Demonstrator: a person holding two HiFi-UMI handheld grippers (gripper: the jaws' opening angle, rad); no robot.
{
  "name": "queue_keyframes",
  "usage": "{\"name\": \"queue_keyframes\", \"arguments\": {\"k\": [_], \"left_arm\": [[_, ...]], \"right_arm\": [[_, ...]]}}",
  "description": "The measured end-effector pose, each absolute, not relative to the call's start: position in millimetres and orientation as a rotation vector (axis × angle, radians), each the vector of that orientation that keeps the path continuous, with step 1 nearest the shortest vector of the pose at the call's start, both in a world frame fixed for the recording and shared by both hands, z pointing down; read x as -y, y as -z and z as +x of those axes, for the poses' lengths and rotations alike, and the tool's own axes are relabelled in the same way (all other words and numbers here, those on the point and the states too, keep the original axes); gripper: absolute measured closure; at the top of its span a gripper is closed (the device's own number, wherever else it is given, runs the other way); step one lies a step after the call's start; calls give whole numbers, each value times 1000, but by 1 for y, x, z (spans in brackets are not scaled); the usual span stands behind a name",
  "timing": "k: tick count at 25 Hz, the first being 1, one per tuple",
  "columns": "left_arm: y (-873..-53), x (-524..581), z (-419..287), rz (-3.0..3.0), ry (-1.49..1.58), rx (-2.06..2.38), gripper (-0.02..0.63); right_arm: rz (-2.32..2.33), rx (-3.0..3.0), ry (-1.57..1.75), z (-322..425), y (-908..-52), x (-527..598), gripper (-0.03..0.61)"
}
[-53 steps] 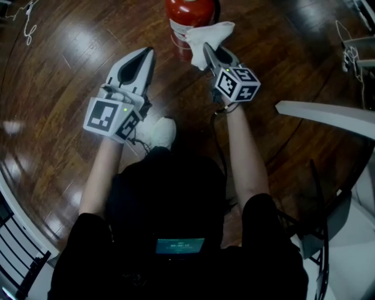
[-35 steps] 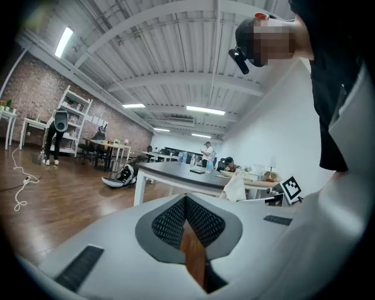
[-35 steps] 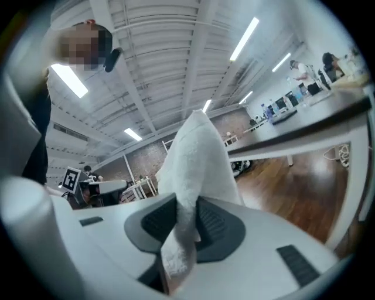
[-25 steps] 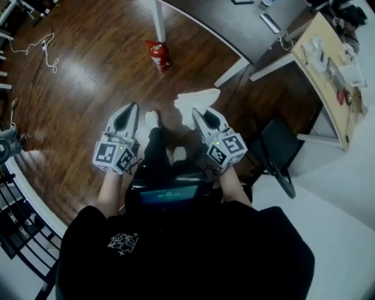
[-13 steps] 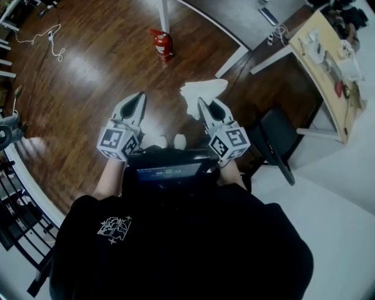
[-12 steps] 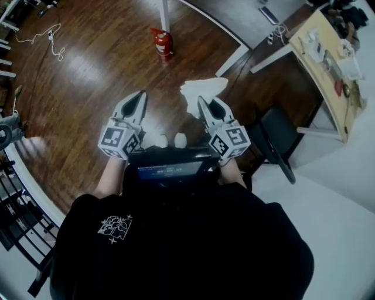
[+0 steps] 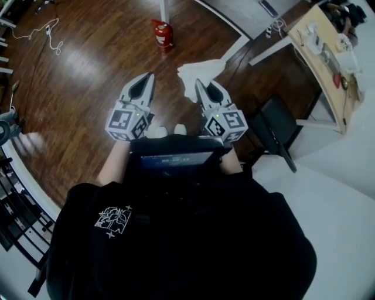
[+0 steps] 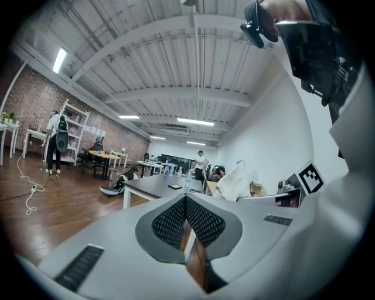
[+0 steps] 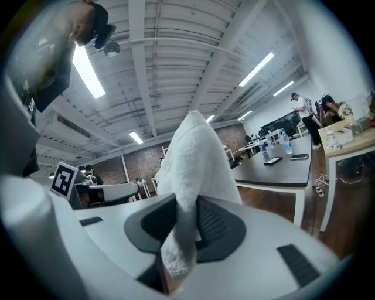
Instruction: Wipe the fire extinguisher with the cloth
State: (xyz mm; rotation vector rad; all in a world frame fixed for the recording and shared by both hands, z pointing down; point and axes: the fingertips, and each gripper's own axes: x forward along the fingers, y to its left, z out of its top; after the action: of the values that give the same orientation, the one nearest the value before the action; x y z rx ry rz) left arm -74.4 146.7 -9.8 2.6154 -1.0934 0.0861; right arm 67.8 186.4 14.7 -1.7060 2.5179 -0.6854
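My right tool [image 7: 198,87] grips the white cloth [image 7: 200,71]; my left tool [image 7: 149,77] is closed, empty. The fire extinguisher [image 7: 162,33] stands upright on the floor [image 7: 88,64], well ahead and left of the cloth, nearer my left tool's line.

Bare wooden floor [image 7: 88,76] stretches from the left gripper [image 7: 146,77] and right gripper [image 7: 198,83] to the fire extinguisher [image 7: 162,34], well ahead, just beside a white table leg [image 7: 163,7]. A white cloth [image 7: 200,69] juts from the right gripper's closed jaws. A black chair [image 7: 275,123] crowds the right side, and a dark railing [image 7: 13,202] edges the left.
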Motion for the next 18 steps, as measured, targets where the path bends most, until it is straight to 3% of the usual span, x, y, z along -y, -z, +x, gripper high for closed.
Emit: {"name": "queue_keyframes", "arguments": {"k": [18], "left_arm": [[22,-140,-78,2591,-67,1124,615]], "right_arm": [[-1739,-2507,663,63,-7,-180,479]]}}
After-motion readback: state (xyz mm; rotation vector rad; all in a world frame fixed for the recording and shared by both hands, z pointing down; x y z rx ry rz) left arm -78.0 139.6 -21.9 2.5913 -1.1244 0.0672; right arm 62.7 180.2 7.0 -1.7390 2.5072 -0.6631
